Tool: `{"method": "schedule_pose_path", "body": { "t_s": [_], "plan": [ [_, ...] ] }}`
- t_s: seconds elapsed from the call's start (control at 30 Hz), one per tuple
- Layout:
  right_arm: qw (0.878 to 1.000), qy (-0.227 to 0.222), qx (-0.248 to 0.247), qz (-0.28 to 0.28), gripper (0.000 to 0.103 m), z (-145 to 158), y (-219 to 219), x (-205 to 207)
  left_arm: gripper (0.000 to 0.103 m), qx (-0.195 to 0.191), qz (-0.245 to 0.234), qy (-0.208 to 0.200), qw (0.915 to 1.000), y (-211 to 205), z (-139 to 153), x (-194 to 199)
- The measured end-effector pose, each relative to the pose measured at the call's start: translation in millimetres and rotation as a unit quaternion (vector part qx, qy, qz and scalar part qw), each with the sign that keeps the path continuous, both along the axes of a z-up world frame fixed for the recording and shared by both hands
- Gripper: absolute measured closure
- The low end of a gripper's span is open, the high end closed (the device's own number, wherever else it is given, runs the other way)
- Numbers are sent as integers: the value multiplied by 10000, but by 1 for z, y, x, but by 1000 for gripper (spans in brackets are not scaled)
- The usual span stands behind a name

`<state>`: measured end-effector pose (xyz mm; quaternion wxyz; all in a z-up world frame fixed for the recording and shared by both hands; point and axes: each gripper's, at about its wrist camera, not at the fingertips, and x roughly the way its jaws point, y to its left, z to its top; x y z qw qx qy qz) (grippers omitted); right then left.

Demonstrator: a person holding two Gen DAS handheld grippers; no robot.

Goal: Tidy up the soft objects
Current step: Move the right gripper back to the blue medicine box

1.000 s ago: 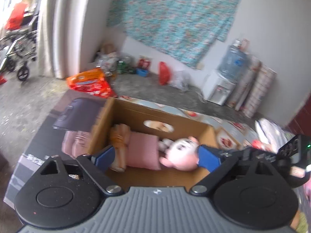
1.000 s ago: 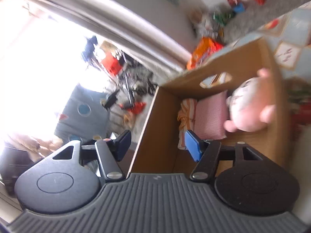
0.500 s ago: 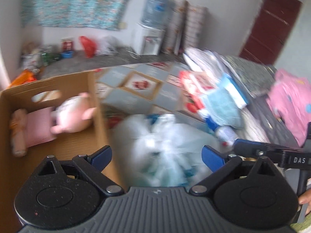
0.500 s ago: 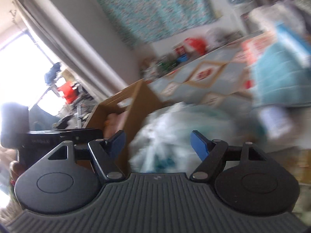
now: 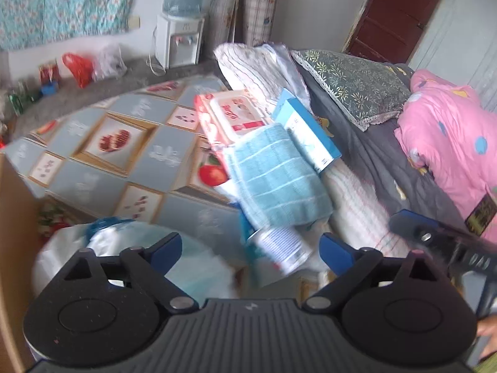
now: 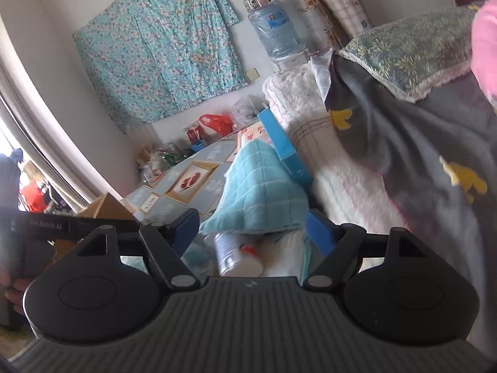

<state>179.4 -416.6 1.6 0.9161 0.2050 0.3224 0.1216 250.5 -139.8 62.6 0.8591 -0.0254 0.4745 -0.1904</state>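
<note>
Left wrist view shows the left gripper [image 5: 250,253] spread wide and grasping nothing, hanging above a white plastic bag [image 5: 124,258] that is blurred and partly hidden behind its left finger. Between the 2 blue pads lies a cylindrical can [image 5: 279,251], its label too smeared to read. A folded blue towel [image 5: 276,177] rests just beyond it, overlapping a red-and-white pack [image 5: 233,118] and a blue box [image 5: 307,130]. Only a sliver of the cardboard box [image 5: 12,248] shows at the left edge. Right wrist view has the right gripper [image 6: 253,230] likewise splayed and empty, the towel [image 6: 261,192] just past its tips, the can [image 6: 236,255] below.
</note>
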Motion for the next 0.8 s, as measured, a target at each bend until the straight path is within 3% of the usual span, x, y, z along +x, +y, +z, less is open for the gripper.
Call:
{"method": "schedule_pose_path", "body": {
  "t_s": [0.2,0.4,0.47,0.6,0.8],
  "plan": [
    [9979,-170,-617,47,31,-11,12,61,15,-451,60,142,9989,-35,-1,45],
    [9949,-283,-966,31,53,-35,20,105,26,-754,-63,210,9969,-74,-7,85],
    [9948,-286,-980,18,58,-42,19,116,36,-768,-56,320,9965,-84,-14,96],
    [9927,-361,-1150,-6,80,-51,22,125,39,-922,-13,604,9939,-93,-29,113],
    [9741,-982,-2033,115,84,-39,48,105,39,-1183,31,860,9892,-85,-36,120]
  ]
}}
